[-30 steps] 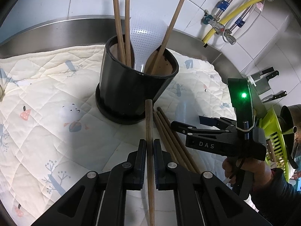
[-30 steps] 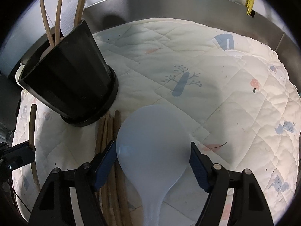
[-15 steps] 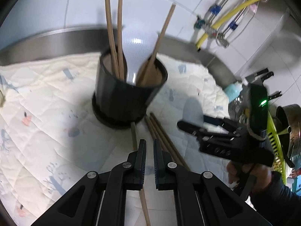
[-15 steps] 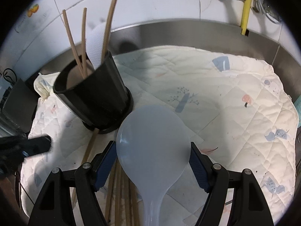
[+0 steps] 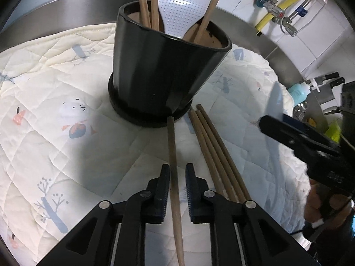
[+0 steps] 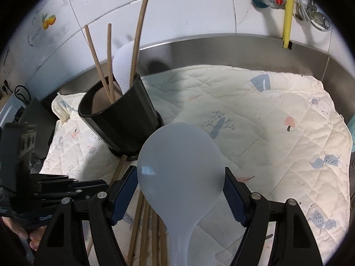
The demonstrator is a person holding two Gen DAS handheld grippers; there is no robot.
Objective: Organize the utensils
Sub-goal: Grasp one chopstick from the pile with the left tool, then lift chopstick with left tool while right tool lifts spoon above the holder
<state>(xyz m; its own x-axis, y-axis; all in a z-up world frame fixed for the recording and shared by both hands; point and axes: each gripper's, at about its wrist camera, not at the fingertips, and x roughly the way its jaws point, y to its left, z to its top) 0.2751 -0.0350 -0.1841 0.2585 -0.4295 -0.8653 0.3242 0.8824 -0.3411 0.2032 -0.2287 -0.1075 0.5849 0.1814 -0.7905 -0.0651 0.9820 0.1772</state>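
Observation:
A black holder pot (image 5: 164, 71) (image 6: 124, 119) stands on the quilted mat (image 5: 55, 84) and holds three wooden chopsticks (image 5: 144, 6) and a white rice paddle (image 5: 182, 11). My left gripper (image 5: 177, 190) is open, its jaws either side of one wooden chopstick (image 5: 173, 161) that lies on the mat with its tip at the pot's base. Three more chopsticks (image 5: 213, 146) lie just to the right. My right gripper (image 6: 179, 190) is shut on a translucent white rice spoon (image 6: 179, 173) and holds it above the mat, right of the pot.
A steel counter rim (image 5: 66, 6) and a tiled wall run behind the mat. A yellow hose and valves (image 5: 277, 4) are at the back right. Knives (image 5: 330, 84) and a blue bottle (image 5: 297, 92) stand to the right.
My left gripper has let go of the chopstick, which now lies on the mat, and has moved down and closer to the pot. My right gripper has lifted the rice spoon higher.

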